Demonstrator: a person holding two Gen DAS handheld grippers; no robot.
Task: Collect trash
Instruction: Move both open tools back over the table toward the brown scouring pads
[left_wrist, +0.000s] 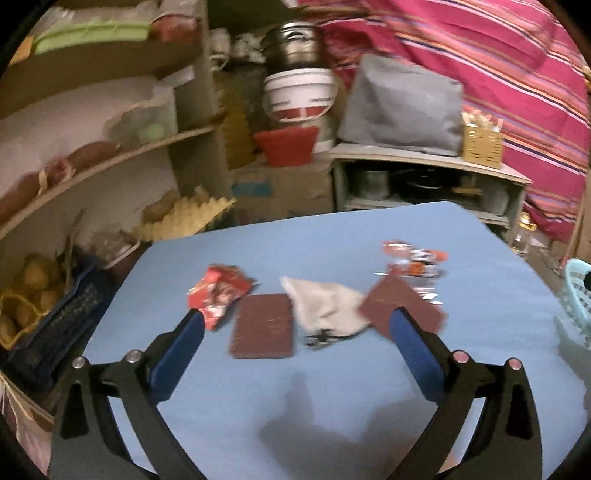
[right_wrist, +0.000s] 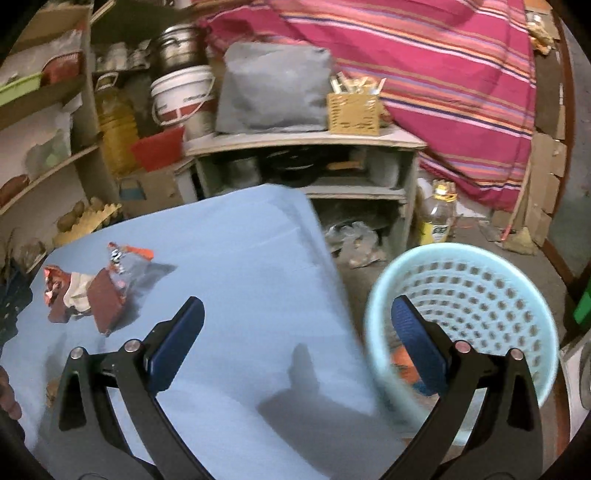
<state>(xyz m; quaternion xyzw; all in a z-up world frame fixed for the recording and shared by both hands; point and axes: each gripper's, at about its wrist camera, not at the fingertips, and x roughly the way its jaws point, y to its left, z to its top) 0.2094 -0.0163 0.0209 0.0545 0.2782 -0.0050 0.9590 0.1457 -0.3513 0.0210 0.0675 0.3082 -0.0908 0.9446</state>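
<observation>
brown card lies dead ahead between your left tongs, long axis pointing away, both pairs released and empty; your right tongs straddle the basket rim.

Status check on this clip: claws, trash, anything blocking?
Left claw open, empty. Right claw open, empty, by the basket. Red wrapper, brown pieces, white scrap on the blue table. Nothing blocking.

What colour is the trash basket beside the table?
Light blue-green, with rows of holes in its wall; the basket shows best in the right wrist view.
</observation>
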